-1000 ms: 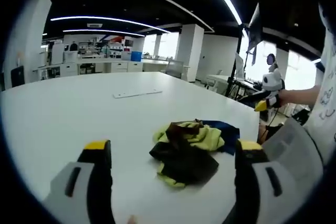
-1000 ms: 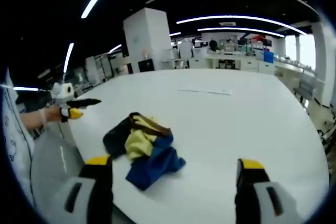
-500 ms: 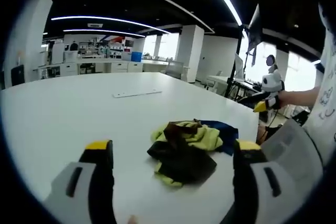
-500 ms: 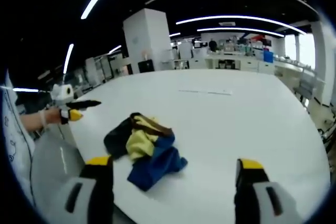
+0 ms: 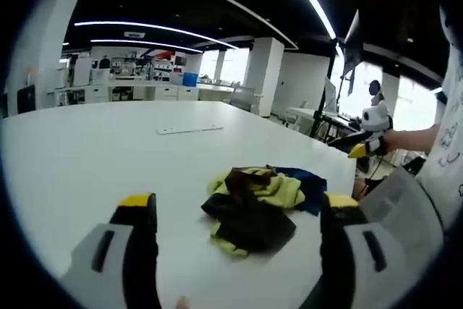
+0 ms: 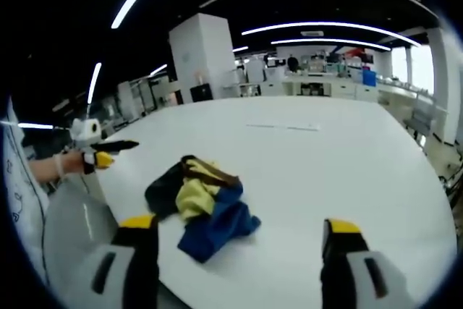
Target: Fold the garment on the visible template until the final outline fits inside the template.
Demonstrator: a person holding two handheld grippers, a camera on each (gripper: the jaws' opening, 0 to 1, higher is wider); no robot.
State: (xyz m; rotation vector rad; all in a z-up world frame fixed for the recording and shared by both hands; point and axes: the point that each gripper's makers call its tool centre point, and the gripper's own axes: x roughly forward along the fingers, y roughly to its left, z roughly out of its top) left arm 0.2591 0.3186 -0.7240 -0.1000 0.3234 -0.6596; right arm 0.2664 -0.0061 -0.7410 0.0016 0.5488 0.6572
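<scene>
We can read no brand, label or writing anywhere; the dark marks on the person's white clothing [image 5: 452, 142] at the edge of the left gripper view are too blurred to make out.

The garment [image 5: 257, 208] lies crumpled in a heap on the white surface [image 5: 87, 157], near its edge, showing yellow-green, dark brown and blue cloth. In the right gripper view the same garment [image 6: 202, 204] sits left of centre, with the blue part nearest the camera.

Our left tool [image 5: 235, 211] has its jaws wide apart and holds nothing; the heap lies beyond and between them. Our right tool [image 6: 235, 233] is likewise spread open and empty, the garment just beyond its left jaw.

A thin flat white strip [image 5: 189, 129] lies on the surface well beyond the garment. Nothing stands between either tool and the cloth. Farther back are white pillars, cabinets and ceiling light strips.
</scene>
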